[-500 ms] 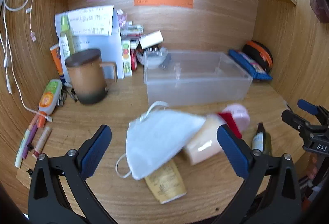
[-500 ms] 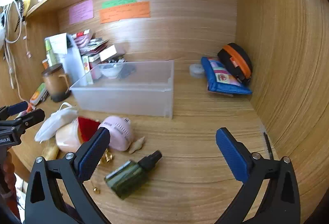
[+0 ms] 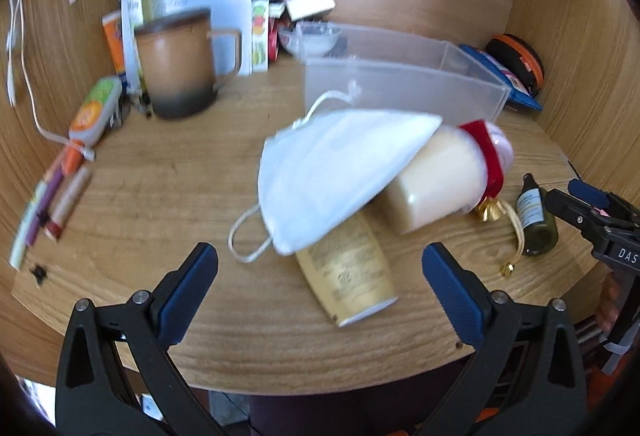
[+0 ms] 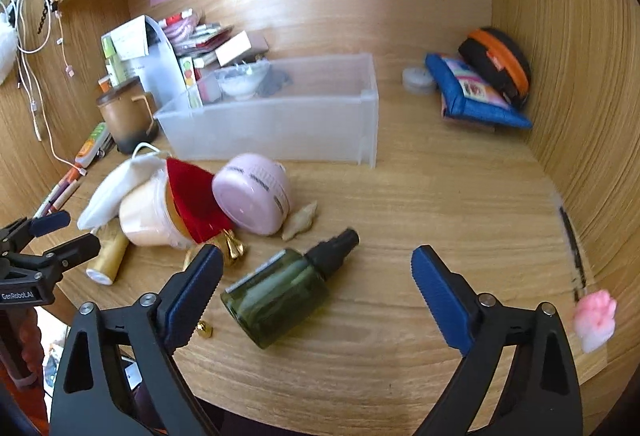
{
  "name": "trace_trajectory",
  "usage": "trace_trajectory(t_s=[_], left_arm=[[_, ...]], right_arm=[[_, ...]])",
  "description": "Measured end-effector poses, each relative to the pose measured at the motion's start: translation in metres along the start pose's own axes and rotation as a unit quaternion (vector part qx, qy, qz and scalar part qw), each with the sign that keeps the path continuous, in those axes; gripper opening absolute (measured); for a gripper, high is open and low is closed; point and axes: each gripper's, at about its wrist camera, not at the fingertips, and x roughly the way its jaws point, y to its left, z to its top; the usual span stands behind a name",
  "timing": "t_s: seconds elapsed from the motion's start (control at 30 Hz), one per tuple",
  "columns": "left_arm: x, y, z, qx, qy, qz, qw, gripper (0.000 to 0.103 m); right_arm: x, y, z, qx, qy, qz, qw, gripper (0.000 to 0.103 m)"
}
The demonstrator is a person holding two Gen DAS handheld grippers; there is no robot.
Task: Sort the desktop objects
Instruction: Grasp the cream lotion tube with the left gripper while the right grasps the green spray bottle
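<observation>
The green bottle [image 4: 290, 286] lies on the surface between the spread, empty right tongs [image 4: 316, 282], neck pointing up-right; the left tongs [image 3: 320, 278], also spread, face the mask [image 3: 340, 176].

A white face mask [image 3: 340, 172] lies on a cream jar [image 3: 434, 182] wearing red cloth [image 4: 192, 196]. At three o'clock sits a dark green bottle [image 4: 280, 296] with black cap; the worktop [image 3: 160, 196] is wood-grained, and the bin [image 4: 280, 124] is translucent.
</observation>
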Motion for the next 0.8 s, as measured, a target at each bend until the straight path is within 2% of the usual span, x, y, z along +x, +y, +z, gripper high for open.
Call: trace_trajectory(t_s=[0.1,0.17,0.27,0.4,0.47,0.63,0.73,0.77,0.8], left_arm=[[0.007,0.003,-0.004,-0.010,0.016,-0.005,0.9998,0.103],[0.012,0.002,-0.007,-0.014,0.022,-0.008,0.9996,0.101],[0.019,0.001,-0.007,-0.014,0.035,-0.011,0.9992,0.086],[0.021,-0.001,-0.005,-0.010,0.031,-0.004,0.9995,0.085],[0.023,-0.002,-0.004,-0.008,0.030,0.001,0.9995,0.084],[0.030,-0.007,0.000,0.013,0.022,0.025,0.9994,0.081],[0.033,-0.010,0.001,0.026,0.013,0.039,0.9988,0.074],[0.033,-0.010,0.002,0.028,0.012,0.038,0.9988,0.070],[0.033,-0.009,0.003,0.029,0.010,0.039,0.9988,0.061]], right_arm=[[0.005,-0.004,-0.004,0.010,0.013,0.004,1.000,0.091],[0.011,-0.008,-0.006,0.018,0.024,0.011,1.000,0.085],[0.015,-0.010,-0.008,0.028,0.032,0.033,0.999,0.080],[0.023,-0.007,-0.011,0.018,0.043,0.029,0.999,0.074],[0.028,-0.009,-0.011,0.025,0.049,0.039,0.998,0.063],[0.032,-0.008,-0.009,0.021,0.047,0.035,0.998,0.052],[0.034,-0.007,-0.008,0.012,0.042,0.023,0.999,0.041],[0.035,-0.007,-0.008,0.008,0.040,0.019,0.999,0.038],[0.036,-0.008,-0.008,0.006,0.038,0.018,0.999,0.038]])
